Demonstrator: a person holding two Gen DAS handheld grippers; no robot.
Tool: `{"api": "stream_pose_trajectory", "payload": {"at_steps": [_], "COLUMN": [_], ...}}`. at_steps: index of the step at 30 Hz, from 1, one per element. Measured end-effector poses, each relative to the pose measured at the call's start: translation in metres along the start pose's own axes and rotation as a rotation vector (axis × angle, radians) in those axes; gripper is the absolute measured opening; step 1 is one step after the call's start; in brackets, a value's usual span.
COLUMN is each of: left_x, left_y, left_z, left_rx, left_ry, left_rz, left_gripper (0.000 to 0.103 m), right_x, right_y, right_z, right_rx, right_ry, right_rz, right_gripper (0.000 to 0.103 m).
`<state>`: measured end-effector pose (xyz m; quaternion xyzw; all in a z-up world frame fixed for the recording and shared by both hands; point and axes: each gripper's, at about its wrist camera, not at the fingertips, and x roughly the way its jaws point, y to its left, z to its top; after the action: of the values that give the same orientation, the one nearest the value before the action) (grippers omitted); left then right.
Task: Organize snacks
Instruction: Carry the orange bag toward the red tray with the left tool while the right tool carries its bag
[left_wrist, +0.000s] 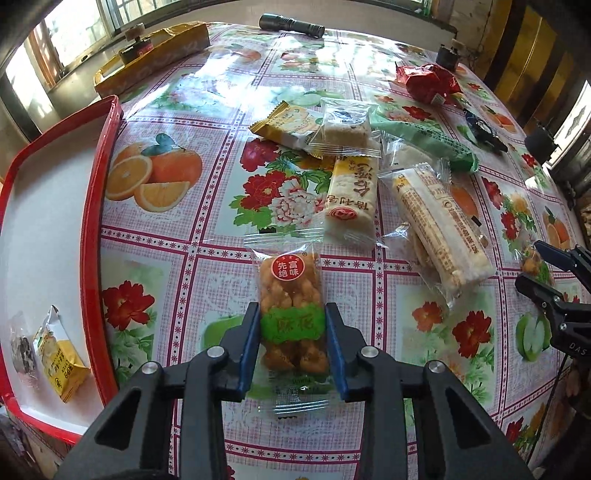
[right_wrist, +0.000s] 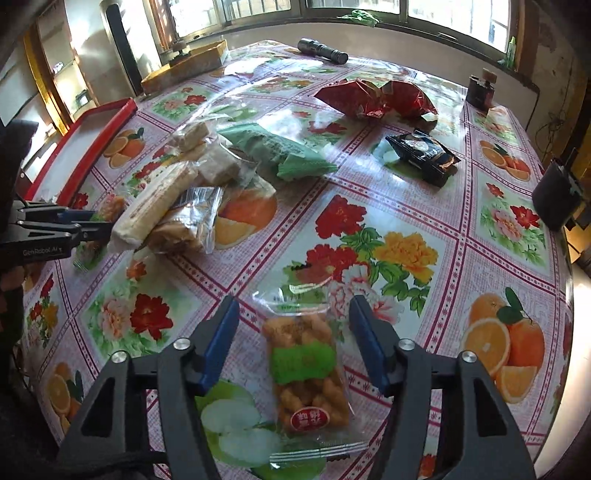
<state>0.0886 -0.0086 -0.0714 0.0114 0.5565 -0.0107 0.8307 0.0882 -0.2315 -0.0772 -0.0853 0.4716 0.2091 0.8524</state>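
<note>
My left claw (left_wrist: 291, 332) is clenched on a clear packet of fried dough twists (left_wrist: 291, 306), its blue pads pressed against the packet's two long sides right at the green label. The packet lies flat on the bench (left_wrist: 177, 251), which wears a glossy cloth printed with oranges, apples and red flowers, and the packet's red round sticker points away from me.

My right claw (right_wrist: 293, 343) stands released, its pads well apart on either side of a second packet of dough twists (right_wrist: 306, 373) with neither pad touching it. That packet also lies flat on the cloth, its red sticker toward me and its green band across the middle.

Beyond my left claw a loose heap of snacks sits in the middle of the bench: a yellow-ended bar (left_wrist: 284, 125), a clear-wrapped pale cake (left_wrist: 345, 129), a white bar with red lettering (left_wrist: 351, 195), a long pale roll in clear wrap (left_wrist: 439, 229) and a green packet (left_wrist: 424, 142). Farther back a crumpled red bag (left_wrist: 428, 83) lies near the far edge, and a small black packet (right_wrist: 424, 151) rests apart on the cloth.

The red-rimmed tray (left_wrist: 99, 177) sits at the bench's left side. On its white floor lie a small yellow packet (left_wrist: 61, 362) and, just beside it, a dark sweet in clear wrap (left_wrist: 22, 350). A black torch (left_wrist: 291, 24) lies at the far edge of the bench.
</note>
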Motion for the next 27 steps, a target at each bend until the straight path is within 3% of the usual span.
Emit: {"api": "stream_pose_trajectory", "payload": {"at_steps": [4,7,14,18,22,27], "left_x": [0.001,-0.001,-0.022,-0.041,-0.055,-0.064], "left_y": [-0.002,-0.002,-0.003,0.003,0.011,0.023], "left_z": [-0.001,-0.005,-0.016,-0.017,-0.018,-0.021], "left_rx": [0.007,0.006,0.017,0.005,-0.009,-0.030], "left_ry": [-0.009,-0.018,-0.079,-0.133,-0.175,-0.197], "left_rz": [-0.007,-0.009,0.037,0.074,0.104,0.118], "left_gripper": [0.033,0.033,0.033,0.033,0.033,0.033], "right_x": [-0.007,-0.013,-0.031,-0.050,-0.058,-0.061], "right_y": [-0.006,-0.008,0.012,0.026,0.046,0.073], "right_z": [-0.013,-0.019,-0.023,-0.013,0.002,0.017], "right_rx": [0.038,0.069,0.169,0.231,0.242,0.208], "right_ry": [-0.007,-0.018,-0.116,-0.208,-0.262,-0.283], "right_rz": [-0.017,-0.071,-0.003,0.105,0.199,0.252], "right_gripper": [0.062,0.036,0.036,0.036,0.036,0.037]}}
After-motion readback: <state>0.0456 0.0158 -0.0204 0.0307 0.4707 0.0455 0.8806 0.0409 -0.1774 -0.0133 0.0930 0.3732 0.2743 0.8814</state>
